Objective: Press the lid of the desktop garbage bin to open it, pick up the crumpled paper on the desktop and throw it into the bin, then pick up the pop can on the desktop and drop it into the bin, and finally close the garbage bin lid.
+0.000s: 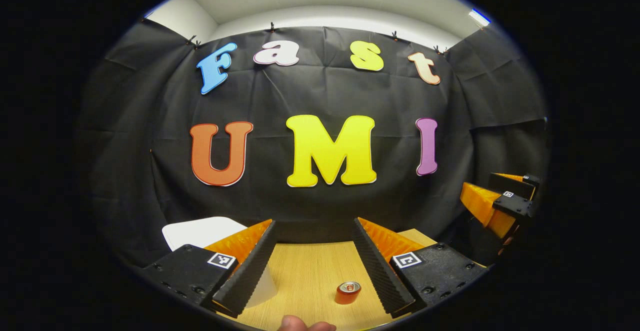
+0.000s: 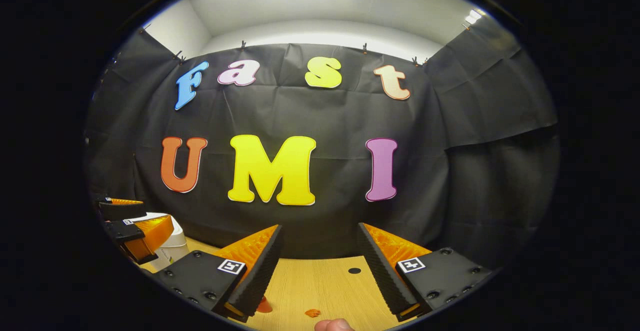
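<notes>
In the left gripper view the left gripper (image 1: 314, 231) holds its jaws spread wide with nothing between them, the inner faces ribbed like fine saw teeth and each finger carrying a small square marker on its flat block. Below the gap, nearer the right-hand finger than the other, the pop can (image 1: 348, 292) stands upright on the wooden table (image 1: 310, 271), a short cylinder with a shiny metal top and a reddish side; it touches neither finger. Behind and partly hidden by the left-hand finger sits the garbage bin (image 1: 202, 232), smooth white plastic with a flat lid and rounded corners, its tapered wall showing again just inside that finger. A fingertip (image 1: 306, 325) of the person shows at the very bottom edge. Off beyond the right-hand finger, well apart, the right gripper (image 1: 502, 206) hangs at the side. In the right gripper view that gripper (image 2: 320, 233) also has its jaws wide apart and empty, with the same ribbed faces. A dark round hole (image 2: 354, 270) marks the pale wood grain between the fingers. Past the left-hand finger, the other gripper (image 2: 132, 231) hovers over the bin's rounded white body (image 2: 172, 246).
</notes>
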The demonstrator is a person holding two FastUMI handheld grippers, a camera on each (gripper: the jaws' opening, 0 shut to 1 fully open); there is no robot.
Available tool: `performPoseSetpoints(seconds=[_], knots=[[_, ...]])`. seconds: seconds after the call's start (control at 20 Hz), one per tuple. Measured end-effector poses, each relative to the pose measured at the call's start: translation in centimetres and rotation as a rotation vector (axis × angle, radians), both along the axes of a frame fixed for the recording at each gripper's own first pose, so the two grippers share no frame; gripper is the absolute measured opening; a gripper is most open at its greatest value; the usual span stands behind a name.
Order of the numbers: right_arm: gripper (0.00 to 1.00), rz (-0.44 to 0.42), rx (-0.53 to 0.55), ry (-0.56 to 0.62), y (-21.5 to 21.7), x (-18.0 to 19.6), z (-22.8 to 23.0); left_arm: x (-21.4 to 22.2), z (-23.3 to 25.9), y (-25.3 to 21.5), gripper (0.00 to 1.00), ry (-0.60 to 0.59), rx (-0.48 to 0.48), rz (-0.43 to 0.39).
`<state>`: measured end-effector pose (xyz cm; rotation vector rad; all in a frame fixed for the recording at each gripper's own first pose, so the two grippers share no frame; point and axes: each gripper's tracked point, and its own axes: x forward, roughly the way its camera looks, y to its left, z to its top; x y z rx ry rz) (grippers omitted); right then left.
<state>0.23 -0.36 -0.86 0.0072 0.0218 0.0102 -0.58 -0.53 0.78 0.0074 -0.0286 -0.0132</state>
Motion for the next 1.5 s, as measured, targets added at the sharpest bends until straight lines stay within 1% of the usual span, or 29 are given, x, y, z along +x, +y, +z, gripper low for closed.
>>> performPoseSetpoints(seconds=[0.1, 0.15, 0.45, 0.7, 0.9, 1.05, 1.1, 1.15, 1.3, 1.4, 1.5], knots=[[0.92, 0.005, 0.0, 0.002, 0.1, 0.2, -0.1, -0.1, 0.3, -0.2, 0.98, -0.008, 0.005, 0.0], [0.94, 0.008, 0.001, 0.006, 0.2, 0.1, -0.3, -0.1, 0.3, -0.3, 0.98, -0.009, 0.006, 0.0], [0.94, 0.025, 0.008, 0.023, 0.5, 0.3, -0.8, 0.0, 0.0, 0.5, 0.98, 0.0, -0.005, 0.028], [0.94, 0.047, -0.009, 0.031, 0.6, 0.9, -0.8, 0.8, 0.0, 1.8, 0.98, -0.004, -0.013, 0.079], [0.94, 0.061, -0.034, 0.038, 0.4, 1.7, -1.1, 1.3, -0.9, 3.0, 0.98, 0.02, -0.032, 0.125], [0.94, 0.062, -0.03, 0.049, -0.1, 2.4, -1.4, 1.9, -0.8, 5.1, 0.98, 0.011, -0.033, 0.2], [0.94, 0.061, -0.031, 0.048, -0.3, 2.6, -1.3, 2.1, -0.7, 6.1, 1.0, 0.0, -0.036, 0.232], [0.92, 0.062, -0.033, 0.046, -0.5, 2.7, -1.3, 2.4, -0.7, 6.9, 0.98, -0.001, -0.037, 0.254], [0.93, 0.058, -0.038, 0.052, -1.2, 2.8, -1.4, 3.0, -1.0, 9.2, 0.96, 0.006, -0.007, 0.313], [0.93, 0.053, -0.04, 0.061, -1.9, 3.0, -1.6, 3.5, -1.2, 10.6, 0.93, 0.008, 0.004, 0.348], [0.94, 0.041, -0.038, 0.066, -2.5, 3.2, -1.6, 4.0, -1.5, 11.9, 0.87, 0.018, 0.005, 0.381]])
